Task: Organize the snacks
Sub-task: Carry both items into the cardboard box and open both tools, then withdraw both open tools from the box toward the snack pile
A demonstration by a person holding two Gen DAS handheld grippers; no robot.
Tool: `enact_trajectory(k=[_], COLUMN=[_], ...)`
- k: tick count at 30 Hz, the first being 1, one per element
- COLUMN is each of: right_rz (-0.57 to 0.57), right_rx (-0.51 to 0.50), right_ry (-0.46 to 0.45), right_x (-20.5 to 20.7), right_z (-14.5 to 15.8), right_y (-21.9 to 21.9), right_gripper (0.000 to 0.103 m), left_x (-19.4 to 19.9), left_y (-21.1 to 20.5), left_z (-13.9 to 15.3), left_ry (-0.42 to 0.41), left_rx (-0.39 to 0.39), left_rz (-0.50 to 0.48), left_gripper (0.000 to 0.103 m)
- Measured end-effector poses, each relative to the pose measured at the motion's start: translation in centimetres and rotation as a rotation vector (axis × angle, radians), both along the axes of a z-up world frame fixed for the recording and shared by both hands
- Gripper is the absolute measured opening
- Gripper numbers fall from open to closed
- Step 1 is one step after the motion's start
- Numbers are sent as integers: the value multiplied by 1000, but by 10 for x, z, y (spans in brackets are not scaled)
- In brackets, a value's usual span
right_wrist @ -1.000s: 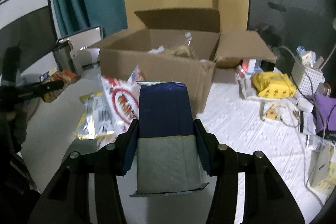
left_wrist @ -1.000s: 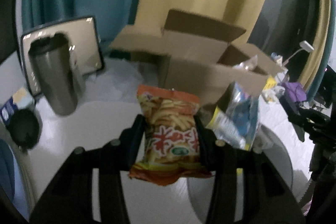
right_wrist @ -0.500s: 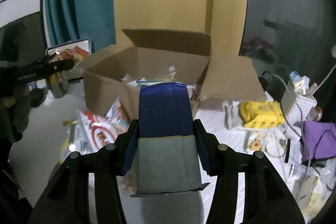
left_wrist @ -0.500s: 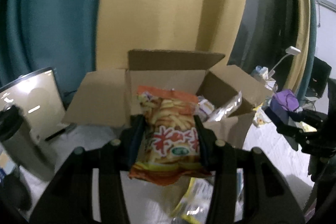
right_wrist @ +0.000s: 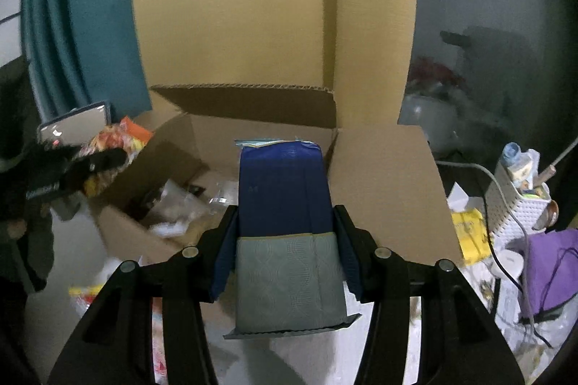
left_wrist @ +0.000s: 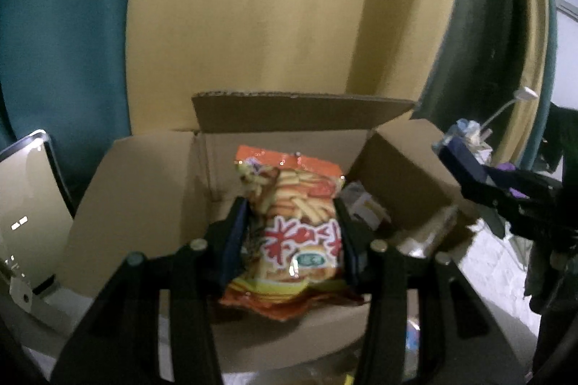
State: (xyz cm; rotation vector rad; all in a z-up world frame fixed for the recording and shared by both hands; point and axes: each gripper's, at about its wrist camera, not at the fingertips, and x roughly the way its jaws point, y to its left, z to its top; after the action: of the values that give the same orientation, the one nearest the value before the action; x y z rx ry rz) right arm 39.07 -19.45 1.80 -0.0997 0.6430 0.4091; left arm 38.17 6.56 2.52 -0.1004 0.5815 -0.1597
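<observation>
My left tool (left_wrist: 290,226) pinches an orange snack bag (left_wrist: 294,229) printed with fries, held over the open cardboard box (left_wrist: 144,204), above its near wall. My right tool (right_wrist: 285,229) clamps a dark blue and grey packet (right_wrist: 285,233) upright, also over the box, near its right flap. Loose wrappers (right_wrist: 180,204) lie inside the box. More snack packs (right_wrist: 86,294) sit on the bench (right_wrist: 307,359) left of the box. White basket (right_wrist: 513,208) at right.
</observation>
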Motion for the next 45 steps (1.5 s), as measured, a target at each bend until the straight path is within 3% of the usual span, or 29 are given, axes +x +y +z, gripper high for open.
enact_trajectory(k=[9,10,11,12,13,20,32,40,45], right_rz=[-11,-26,-32,-35,-33,1,72,97,143], right_rx=[-28,-20,-12,-2,7,49,51,48,45], right_ry=[31,27,23,17,10,-8,-5,35,107], right_x=[69,74,77,78,78,53,-32,-60,-77], right_z=[1,2,2,4,5,13,12,-1,-23], right_y=[45,47,47,48,48,41,40,45,54], right_gripper=[54,54,62,73,78,81,81,81,86], left_x=[34,34,34,32,29,-2,-74,-104,-119], left_y=[10,11,12,12,12,2,-10,-13,-13], left_z=[1,1,1,2,3,10,6,-15,-40], left_ry=[31,32,30,24,16,-13,-21,28,86], left_rx=[-30,-33,-36,-42,-47,-27,-37,-41,-44], left_rz=[57,65,68,64,57,34,18,20,14], left_gripper=[51,57,63,76,80,80,80,80,80])
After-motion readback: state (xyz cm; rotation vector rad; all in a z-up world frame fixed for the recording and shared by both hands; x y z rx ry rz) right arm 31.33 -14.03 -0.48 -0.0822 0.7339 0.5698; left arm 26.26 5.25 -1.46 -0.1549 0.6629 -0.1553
